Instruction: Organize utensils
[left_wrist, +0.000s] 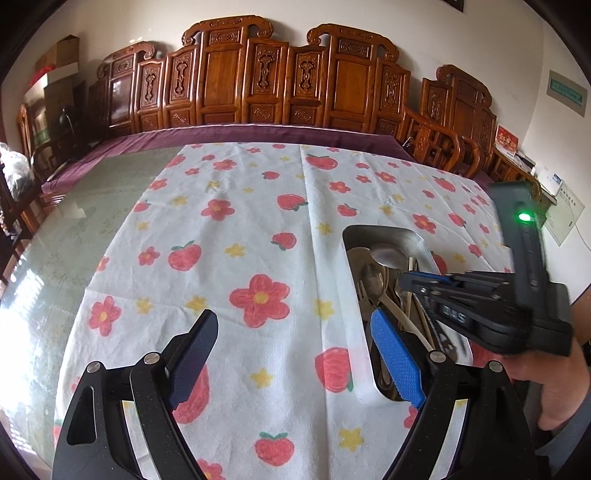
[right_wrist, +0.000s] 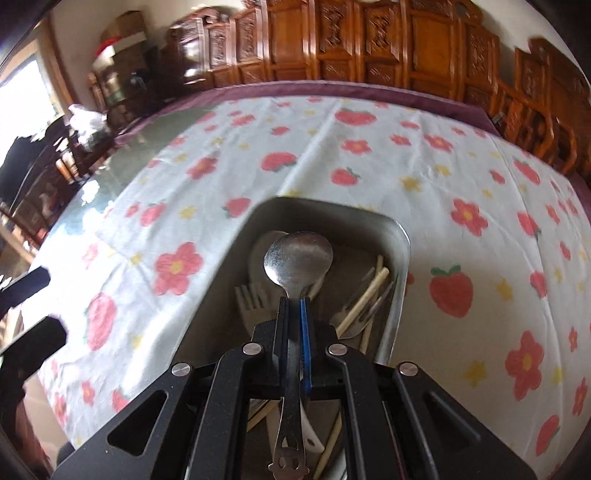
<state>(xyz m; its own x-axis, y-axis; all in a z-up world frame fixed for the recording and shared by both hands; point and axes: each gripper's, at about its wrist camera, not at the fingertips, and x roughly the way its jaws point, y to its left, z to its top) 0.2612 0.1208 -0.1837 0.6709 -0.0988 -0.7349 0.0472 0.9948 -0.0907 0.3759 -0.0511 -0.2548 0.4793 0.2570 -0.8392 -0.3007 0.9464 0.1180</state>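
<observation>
Landmark: metal tray (right_wrist: 400, 258), steel, rectangular, on flowered cloth (right_wrist: 461, 166). All places below given rel. to it.

Tray contents: forks, pale chopsticks (right_wrist: 373, 291), white spoon, other spoons, all heaped loose and crossing each other. Same heap shows in left wrist view (left_wrist: 384, 273).

Task item: metal spoon (right_wrist: 297, 258), bowl up and fwd, above tray's far half. Can't tell if it's clear of the heap or just touching.

Right gripper (right_wrist: 294, 321): your tongs are clamped together on the spoon's neck, just below the bowl. Handle runs back between the fingers; cut-out end hangs free near the camera.

Left gripper (left_wrist: 295, 354): tongs wide apart, nothing between. Blue pad (left_wrist: 397, 354) sits over tray's near-left rim; other finger (left_wrist: 194, 354) over bare cloth left of tray.

Risk 1: spoon pivots in grip. Cause: thin, smooth neck, long free handle as lever. Keep wrist moves slow.

Risk 2: handle end snags chopsticks or white spoon below. Cause: it trails low over the heap. Likely flicks pcs out of tray.

Risk 3: you knock or drag the tray. Cause: left pad right at rim; cloth prob. slides or bunches under a light tray.

Risk 4: grippers collide. Cause: both crowd tray's near end; right gripper (left_wrist: 424, 282) already crosses above it in left view.

Risk 5: drop lands bowl-first, clatters, scatters heap. Cause: letting go from height.
</observation>
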